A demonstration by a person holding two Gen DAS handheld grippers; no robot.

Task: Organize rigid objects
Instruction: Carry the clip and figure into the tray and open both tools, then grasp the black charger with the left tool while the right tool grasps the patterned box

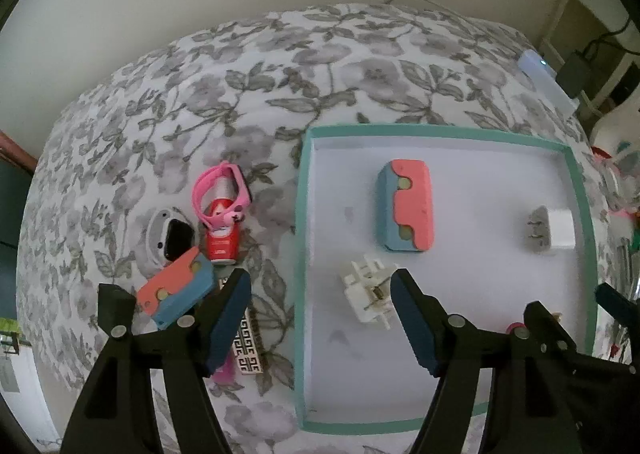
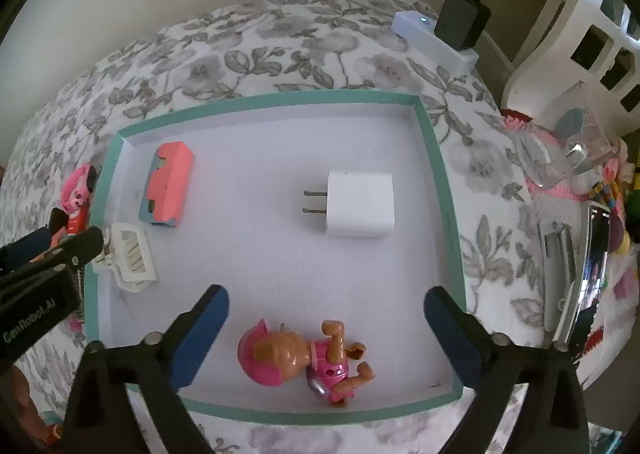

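Over a teal-rimmed tray (image 2: 448,214) on a floral bed, both grippers hang spread and empty: the right gripper (image 2: 326,328) above a released toy pup (image 2: 304,362), the left gripper (image 1: 320,314) beside a white clip (image 1: 366,290). Next, likely fetch the red can (image 1: 222,238) outside.

Tablecloth (image 2: 280,50): white, printed with grey flowers and leaves. Tray (image 2: 444,190): teal rim, white floor. Block (image 2: 170,186) in tray: coral-pink over blue; second block (image 1: 176,290) on the cloth, same two colours. Charger (image 2: 360,203): plain white, metal prongs. Clip (image 2: 130,256): off-white. Toy pup (image 2: 304,360): tan with hot-pink cap and vest. Can (image 1: 223,234): red, ringed by a pink band (image 1: 218,192). Card (image 1: 250,346): black-and-white key pattern. Gripper pads (image 2: 200,338): dark blue on black.
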